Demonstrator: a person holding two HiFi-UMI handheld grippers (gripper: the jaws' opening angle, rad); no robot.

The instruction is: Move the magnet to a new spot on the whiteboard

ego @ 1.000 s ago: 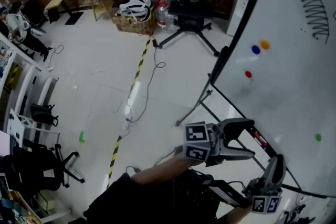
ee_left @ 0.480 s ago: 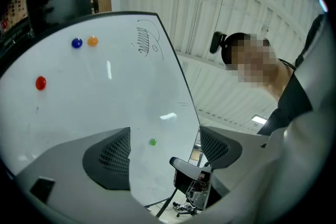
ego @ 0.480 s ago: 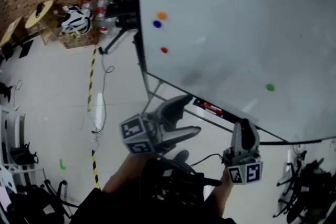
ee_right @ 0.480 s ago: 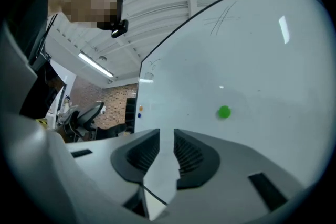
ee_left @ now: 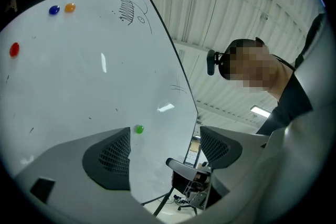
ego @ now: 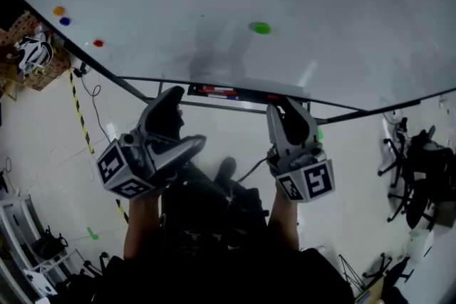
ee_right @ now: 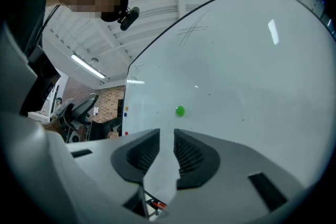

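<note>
Since the green magnet sits untouched on the whiteboard, you aim the left gripper and right gripper toward it for the approach. Left jaws gape wide and empty; right jaws stand narrowly apart, pinching nothing

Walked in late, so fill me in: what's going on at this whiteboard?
A person faces the whiteboard with tongs in each hand. The left tongs are spread wide, and the right tongs stand only narrowly apart. Neither holds anything. The green magnet sits on the board ahead of both, untouched. An orange magnet, a blue magnet and a red magnet sit far off to the left.
</note>
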